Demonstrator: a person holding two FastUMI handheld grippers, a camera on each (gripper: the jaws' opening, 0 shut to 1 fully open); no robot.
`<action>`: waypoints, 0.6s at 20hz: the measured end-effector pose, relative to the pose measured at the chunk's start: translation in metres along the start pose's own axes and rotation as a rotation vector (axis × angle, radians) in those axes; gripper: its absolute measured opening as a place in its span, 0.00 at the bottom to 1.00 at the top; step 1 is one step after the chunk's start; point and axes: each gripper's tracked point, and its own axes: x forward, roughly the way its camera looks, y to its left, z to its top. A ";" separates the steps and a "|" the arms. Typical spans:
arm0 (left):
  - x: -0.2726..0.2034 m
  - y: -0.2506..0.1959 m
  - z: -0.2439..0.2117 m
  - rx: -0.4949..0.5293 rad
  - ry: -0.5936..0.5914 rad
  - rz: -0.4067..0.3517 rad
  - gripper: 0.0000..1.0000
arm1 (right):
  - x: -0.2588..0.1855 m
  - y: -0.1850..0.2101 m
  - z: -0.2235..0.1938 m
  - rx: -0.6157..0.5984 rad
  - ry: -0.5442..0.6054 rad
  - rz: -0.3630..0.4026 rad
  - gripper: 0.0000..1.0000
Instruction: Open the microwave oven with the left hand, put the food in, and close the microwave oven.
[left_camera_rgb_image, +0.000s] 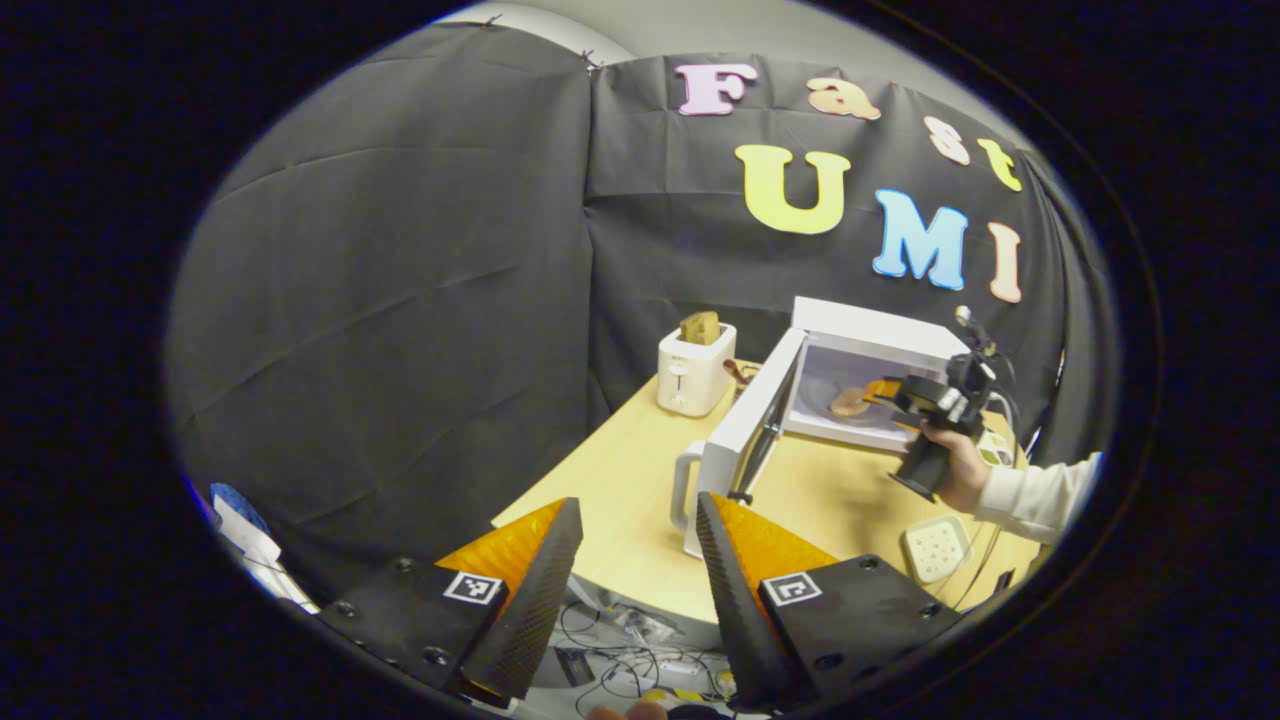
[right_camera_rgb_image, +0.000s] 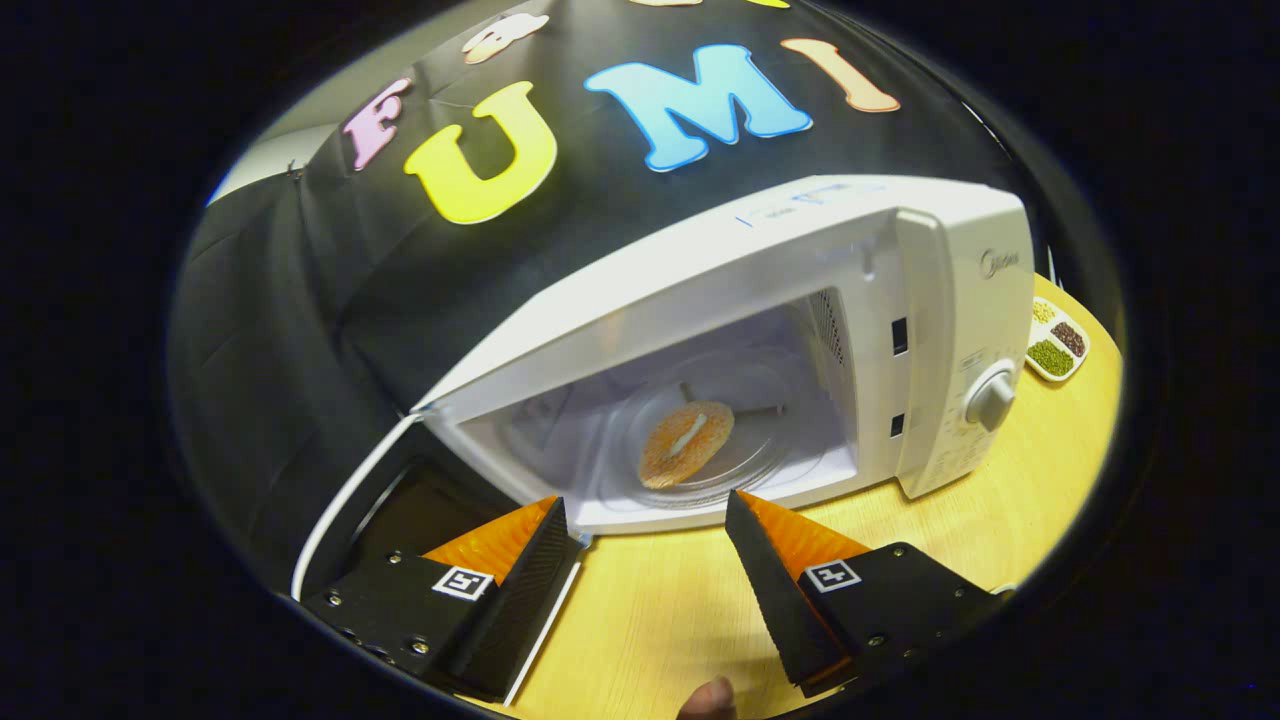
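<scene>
On the yellow table (right_camera_rgb_image: 1050, 480), the microwave (right_camera_rgb_image: 930, 330) is standing open with the food (right_camera_rgb_image: 685, 443) lying inside; both grippers, left (left_camera_rgb_image: 635, 545) and right (right_camera_rgb_image: 650, 545), are gaping empty. Only closing the door (left_camera_rgb_image: 750, 415) is left.

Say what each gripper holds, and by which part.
Nothing. The left gripper and right gripper are open and empty; the food lies inside the microwave.

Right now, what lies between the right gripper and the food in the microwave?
In the right gripper view, bare tabletop and the microwave's front sill separate the open right gripper from the food on the glass turntable.
</scene>
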 end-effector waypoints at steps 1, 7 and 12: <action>0.010 0.003 0.003 0.017 -0.019 -0.007 0.80 | -0.020 0.005 0.001 -0.012 0.017 0.018 0.97; 0.093 0.024 0.007 0.100 -0.064 -0.094 0.79 | -0.137 0.030 0.002 -0.075 0.002 0.017 0.97; 0.153 0.024 -0.011 0.088 -0.054 -0.213 0.79 | -0.230 0.019 0.000 -0.096 -0.058 -0.059 0.98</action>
